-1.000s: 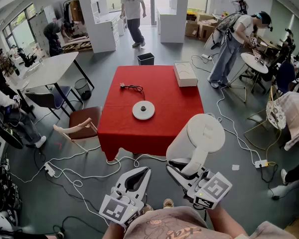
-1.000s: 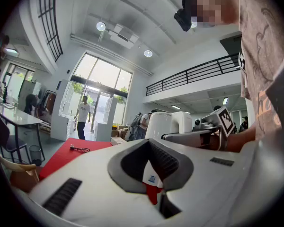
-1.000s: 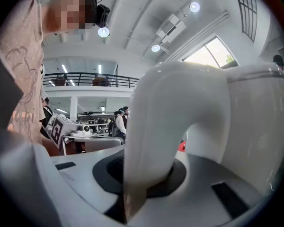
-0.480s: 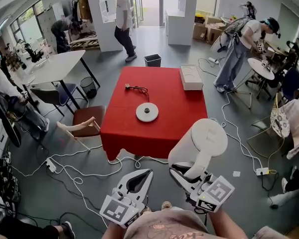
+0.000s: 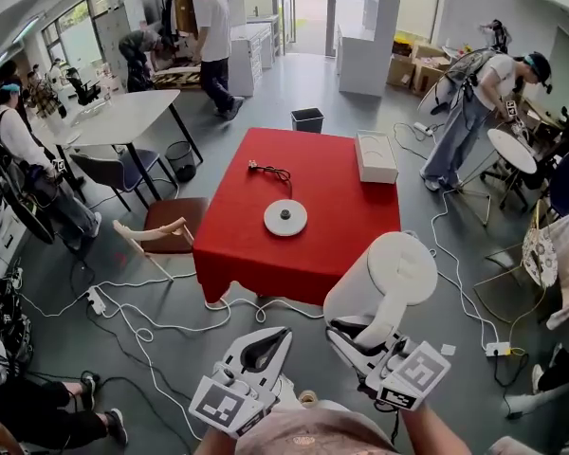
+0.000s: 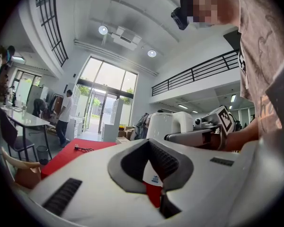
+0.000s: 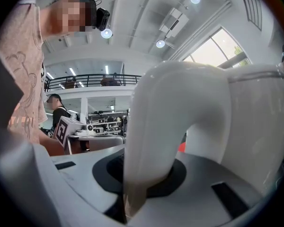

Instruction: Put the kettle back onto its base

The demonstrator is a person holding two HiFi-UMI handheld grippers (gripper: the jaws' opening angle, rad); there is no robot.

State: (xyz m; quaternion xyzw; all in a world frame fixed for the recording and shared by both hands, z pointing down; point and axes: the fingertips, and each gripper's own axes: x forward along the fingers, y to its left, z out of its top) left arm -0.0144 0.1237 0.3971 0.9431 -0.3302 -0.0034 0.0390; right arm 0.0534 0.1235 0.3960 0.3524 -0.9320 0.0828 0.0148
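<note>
Head view: A white kettle (image 5: pixel 387 271) hangs upright in the air, over the grey floor just off the near right corner of a red table (image 5: pixel 256 254). Its handle points back toward the person. The right gripper (image 5: pixel 357 334) has its jaws clamped on that handle from below and behind. The round white base (image 5: pixel 285 217) lies flat near the middle of the table, with its cord (image 5: pixel 271 171) trailing away toward the far side. From the kettle, the base lies forward and to the left, well apart, with the table edge between them. The left gripper (image 5: pixel 270 337) floats beside the right one, level, jaw tips together, carrying nothing. It sits a little nearer the base's line, but the right gripper has the load.

Left gripper view: The left gripper (image 6: pixel 149 144) shows its two grey-lined jaws meeting at the tips, with only a hollow between them and no object there. Beyond, the red table (image 6: pixel 66 152) stretches ahead and left. The kettle (image 6: pixel 168 124) and the right gripper (image 6: pixel 206 131) appear off to the right.

Right gripper view: The kettle's curved handle (image 7: pixel 156 126) fills the middle, running down into the jaws of the right gripper (image 7: pixel 142 178), which press on it from both sides. The kettle body (image 7: pixel 258 126) stands just past it, upright. The base is not visible here.
</note>
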